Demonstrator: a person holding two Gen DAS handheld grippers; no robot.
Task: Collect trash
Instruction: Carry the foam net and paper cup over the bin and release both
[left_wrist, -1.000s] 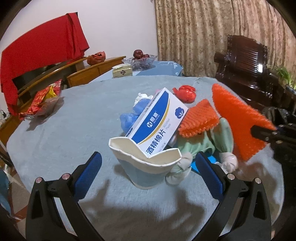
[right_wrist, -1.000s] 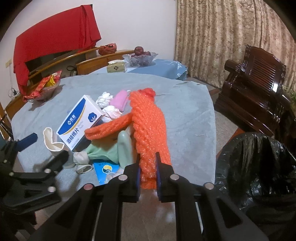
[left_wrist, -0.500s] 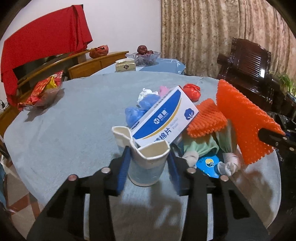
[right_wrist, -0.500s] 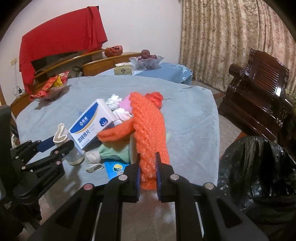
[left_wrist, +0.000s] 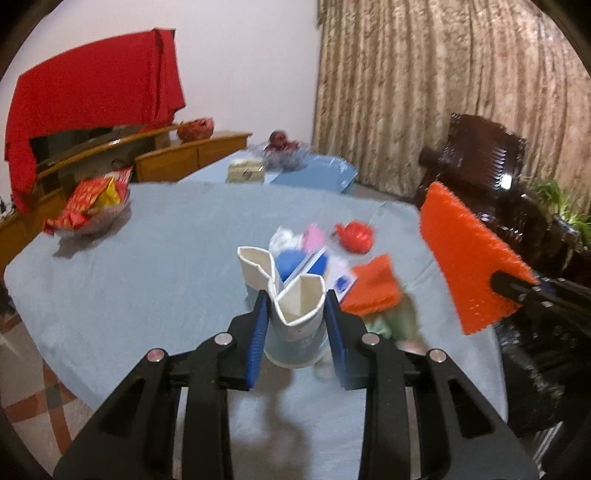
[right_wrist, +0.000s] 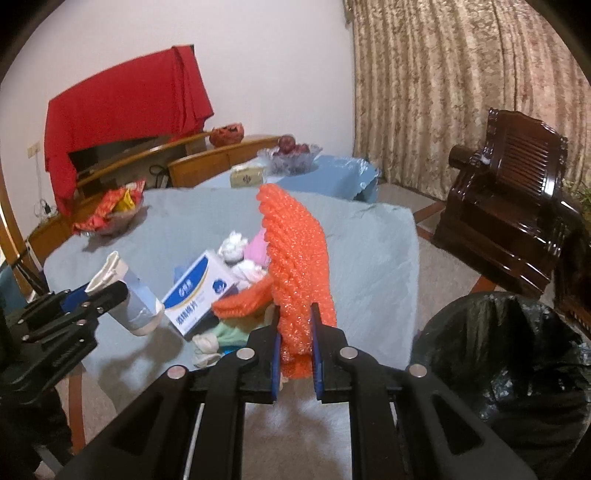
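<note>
The left claw (left_wrist: 295, 325) is closing on a crumpled paper cup (left_wrist: 293, 314), its blue pads pressing the cup's sides so that the rim folds inward; in the right wrist view the cup (right_wrist: 138, 306) hangs tilted in that claw (right_wrist: 94, 295) above the near edge of the tabletop (left_wrist: 147, 258). The right claw (right_wrist: 295, 343) is clamped tight on the lower end of an orange foam net (right_wrist: 295, 266), which stands up from its fingers over the tabletop; the left wrist view shows the same net (left_wrist: 469, 258) held out at the right. On the blue cloth behind the cup lies the remaining pile: a blue-and-white box (right_wrist: 199, 291), white wads (right_wrist: 236, 254), a pink scrap (right_wrist: 256, 251), a second orange net (left_wrist: 373, 291), a green piece (right_wrist: 231, 332) and a red wrapper (left_wrist: 356, 236). A black trash bag (right_wrist: 498, 354) gapes open at the lower right, beside the tabletop's corner.
</note>
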